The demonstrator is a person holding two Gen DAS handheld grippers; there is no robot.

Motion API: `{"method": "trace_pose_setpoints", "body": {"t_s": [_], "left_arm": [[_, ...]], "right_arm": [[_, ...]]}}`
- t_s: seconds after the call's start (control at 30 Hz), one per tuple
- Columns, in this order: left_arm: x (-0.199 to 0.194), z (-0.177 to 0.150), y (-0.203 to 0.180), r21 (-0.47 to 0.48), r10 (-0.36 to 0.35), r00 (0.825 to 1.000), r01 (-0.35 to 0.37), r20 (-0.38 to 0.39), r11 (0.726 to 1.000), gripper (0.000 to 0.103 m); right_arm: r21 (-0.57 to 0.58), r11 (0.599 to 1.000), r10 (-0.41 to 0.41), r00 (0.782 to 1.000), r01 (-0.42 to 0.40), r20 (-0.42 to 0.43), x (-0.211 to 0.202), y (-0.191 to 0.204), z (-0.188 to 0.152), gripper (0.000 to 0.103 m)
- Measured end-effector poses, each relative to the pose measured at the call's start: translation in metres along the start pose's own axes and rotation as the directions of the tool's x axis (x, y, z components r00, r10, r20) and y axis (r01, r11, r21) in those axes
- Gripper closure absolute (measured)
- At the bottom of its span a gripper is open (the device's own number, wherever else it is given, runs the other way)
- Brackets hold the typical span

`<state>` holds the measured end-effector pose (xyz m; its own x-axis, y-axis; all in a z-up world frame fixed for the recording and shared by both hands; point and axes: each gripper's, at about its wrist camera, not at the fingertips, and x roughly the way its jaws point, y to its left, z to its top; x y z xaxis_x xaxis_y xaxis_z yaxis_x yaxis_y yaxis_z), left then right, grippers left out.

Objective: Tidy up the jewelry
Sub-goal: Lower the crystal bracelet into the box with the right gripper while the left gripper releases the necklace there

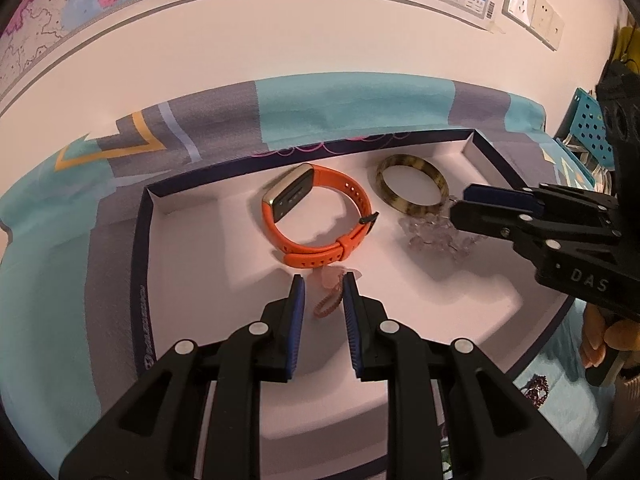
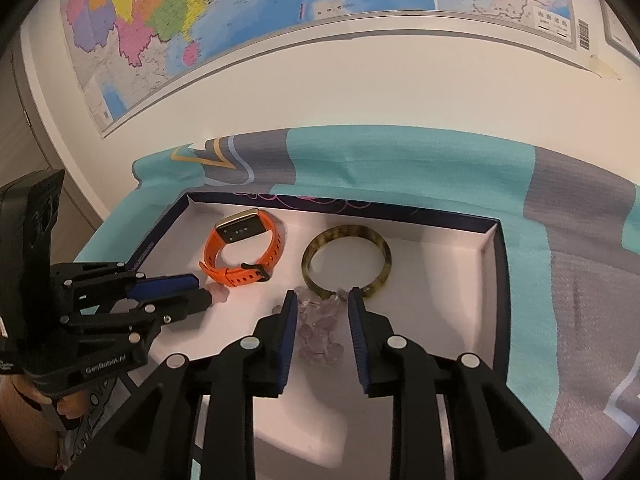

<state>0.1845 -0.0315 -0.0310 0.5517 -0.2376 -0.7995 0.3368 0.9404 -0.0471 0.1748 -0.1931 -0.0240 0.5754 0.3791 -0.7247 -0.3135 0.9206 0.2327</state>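
Observation:
A white tray with a dark blue rim [image 1: 141,240] [image 2: 496,264] holds an orange smartwatch [image 1: 316,216] [image 2: 244,248], a tortoiseshell bangle [image 1: 412,189] [image 2: 347,261], a clear bead bracelet [image 1: 434,236] [image 2: 320,332] and a small pink bracelet [image 1: 330,296] [image 2: 218,293]. My left gripper [image 1: 323,284] [image 2: 203,289] is open, its fingers either side of the pink bracelet. My right gripper [image 2: 322,300] [image 1: 458,200] is open, its fingers either side of the bead bracelet.
The tray lies on a teal and grey cloth [image 1: 352,100] [image 2: 440,168] by a white wall with a map [image 2: 240,12]. A dark beaded piece [image 1: 536,388] lies on the cloth outside the tray. A blue perforated basket [image 1: 590,128] stands at the right.

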Motion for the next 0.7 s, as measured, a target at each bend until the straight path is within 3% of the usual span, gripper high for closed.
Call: {"method": "trace_pose_setpoints", "body": {"t_s": [0.57,0.7], "left_arm": [[-0.005,0.005,0.011,-0.037,0.036,0.999,-0.035,0.034,0.999,0.077],[-0.023,-0.004,0.004,-0.008,0.029,0.997,-0.028,0.068,1.000,0.068]], "right_arm": [[0.001,0.999,0.041,0.999,-0.041,0.036,-0.031,0.007,-0.015,0.068],[-0.021,0.998,0.067,0.996,-0.065,0.059,-0.051,0.012,-0.022,0.062]]}}
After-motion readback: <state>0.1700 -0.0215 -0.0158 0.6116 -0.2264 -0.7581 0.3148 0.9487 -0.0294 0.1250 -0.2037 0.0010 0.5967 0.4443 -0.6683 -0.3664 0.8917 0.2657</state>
